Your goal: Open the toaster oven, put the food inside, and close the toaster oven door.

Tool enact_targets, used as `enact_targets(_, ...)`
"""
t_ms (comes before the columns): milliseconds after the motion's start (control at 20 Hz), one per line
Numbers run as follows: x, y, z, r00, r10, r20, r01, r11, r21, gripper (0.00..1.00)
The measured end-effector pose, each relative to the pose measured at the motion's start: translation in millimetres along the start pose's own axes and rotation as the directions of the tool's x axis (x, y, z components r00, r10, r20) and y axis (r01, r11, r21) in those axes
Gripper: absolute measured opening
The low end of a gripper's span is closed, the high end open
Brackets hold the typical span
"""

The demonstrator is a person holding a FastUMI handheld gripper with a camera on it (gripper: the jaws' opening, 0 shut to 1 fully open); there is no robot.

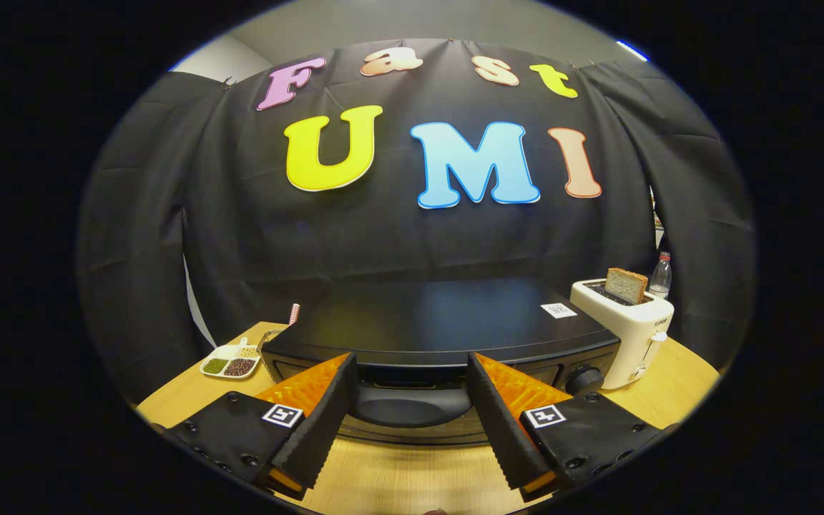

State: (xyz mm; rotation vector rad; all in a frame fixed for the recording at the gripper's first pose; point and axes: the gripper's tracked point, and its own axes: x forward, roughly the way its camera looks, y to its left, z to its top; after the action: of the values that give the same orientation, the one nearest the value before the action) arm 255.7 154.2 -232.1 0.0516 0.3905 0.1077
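Straddling the toaster oven (448,325) handle (412,404), the gripper (412,372) fingers spread apart

Black toaster oven (448,325); white toaster (630,329); perhaps red-checked handle (295,313)

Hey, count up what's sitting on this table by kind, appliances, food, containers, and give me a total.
Appliances: 2, the black toaster oven, door closed, and the white toaster.
Food: 1, the bread slice standing in the toaster.
Containers: 2, the divided dish of beans and the bottle behind the toaster.
Total: 5.
The gripper is open, its fingers either side of the oven door handle.
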Motion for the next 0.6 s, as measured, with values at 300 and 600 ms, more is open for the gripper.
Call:
enact_targets(300,-1.4,-1.3,-3.2,1.000,-0.019,0.023,0.019,0.999,-0.032,0.97)
enact_targets(600,-25.7,0.1,-17.5,0.999,-0.017,0.033,0.018,0.998,-0.056,0.97)
